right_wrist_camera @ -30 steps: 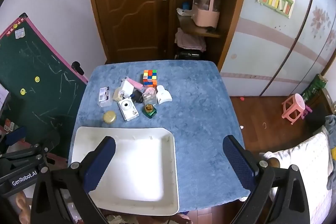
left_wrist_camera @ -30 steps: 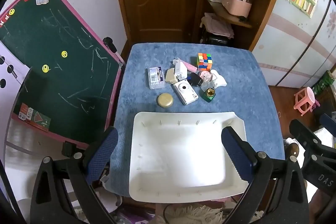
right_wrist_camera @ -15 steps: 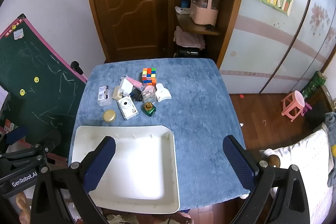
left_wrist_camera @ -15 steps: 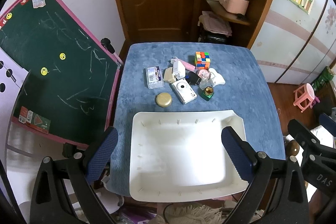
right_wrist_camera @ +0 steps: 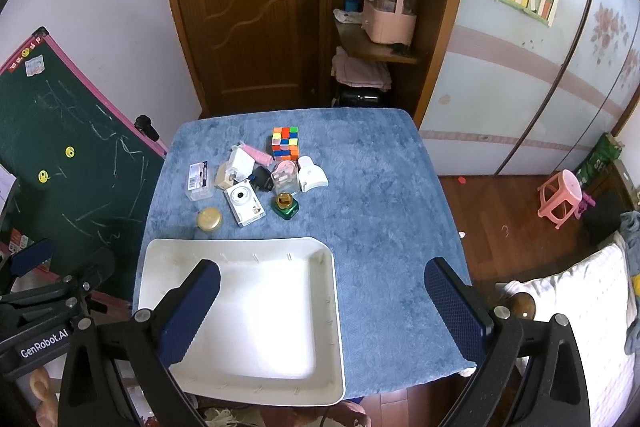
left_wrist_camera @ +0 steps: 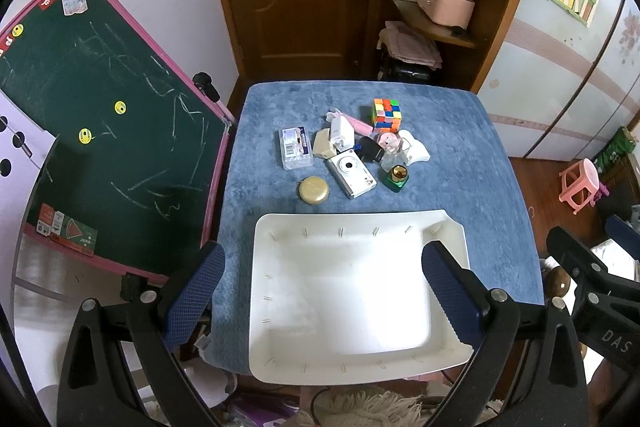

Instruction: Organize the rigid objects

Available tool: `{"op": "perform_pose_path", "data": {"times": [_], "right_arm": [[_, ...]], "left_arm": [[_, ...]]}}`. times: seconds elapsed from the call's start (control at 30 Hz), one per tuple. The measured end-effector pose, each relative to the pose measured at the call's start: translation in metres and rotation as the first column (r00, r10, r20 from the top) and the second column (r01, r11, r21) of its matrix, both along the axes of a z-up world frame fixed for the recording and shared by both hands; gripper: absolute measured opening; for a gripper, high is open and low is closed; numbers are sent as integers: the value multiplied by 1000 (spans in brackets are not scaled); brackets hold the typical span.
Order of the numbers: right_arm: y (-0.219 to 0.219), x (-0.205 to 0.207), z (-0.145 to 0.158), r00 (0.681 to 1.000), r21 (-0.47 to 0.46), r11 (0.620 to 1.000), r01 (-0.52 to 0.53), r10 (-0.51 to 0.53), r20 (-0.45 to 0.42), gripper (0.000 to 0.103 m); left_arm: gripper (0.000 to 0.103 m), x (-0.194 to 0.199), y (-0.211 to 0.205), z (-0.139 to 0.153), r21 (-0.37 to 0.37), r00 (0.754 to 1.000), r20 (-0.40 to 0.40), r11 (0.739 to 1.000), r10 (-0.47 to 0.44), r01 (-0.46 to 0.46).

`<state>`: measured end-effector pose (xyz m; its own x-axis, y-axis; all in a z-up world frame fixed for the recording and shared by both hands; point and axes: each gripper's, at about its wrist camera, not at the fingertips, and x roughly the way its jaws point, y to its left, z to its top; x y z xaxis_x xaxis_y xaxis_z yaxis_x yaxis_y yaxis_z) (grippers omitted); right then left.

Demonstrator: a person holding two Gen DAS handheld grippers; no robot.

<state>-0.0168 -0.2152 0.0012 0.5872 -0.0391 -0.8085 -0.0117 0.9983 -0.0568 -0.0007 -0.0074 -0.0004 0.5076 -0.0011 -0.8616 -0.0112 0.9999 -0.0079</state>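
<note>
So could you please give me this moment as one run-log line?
phase: pre-grasp | left claw: open, holding nothing | right claw: open, holding nothing | white tray: nothing inside | objects: clustered beyond tray

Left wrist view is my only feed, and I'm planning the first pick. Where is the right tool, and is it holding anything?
Observer: The right tool is open and holds nothing. In its own view its fingers straddle the right rim of the white tray.
Operator: What lies beyond the table's right edge? My view is blocked there.
Observer: There is wooden floor, and a white pillow close to the table's near right corner.
</note>
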Motion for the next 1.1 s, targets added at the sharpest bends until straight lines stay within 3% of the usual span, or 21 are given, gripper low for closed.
{"op": "perform_pose_path", "data": {"times": [1.1], "right_arm": [[0, 1, 0, 1000, 2, 1000, 1, -1, -12, 102]], "left_arm": [[99, 1, 0, -1, 1, 1000, -3, 1000, 0, 0]]}}
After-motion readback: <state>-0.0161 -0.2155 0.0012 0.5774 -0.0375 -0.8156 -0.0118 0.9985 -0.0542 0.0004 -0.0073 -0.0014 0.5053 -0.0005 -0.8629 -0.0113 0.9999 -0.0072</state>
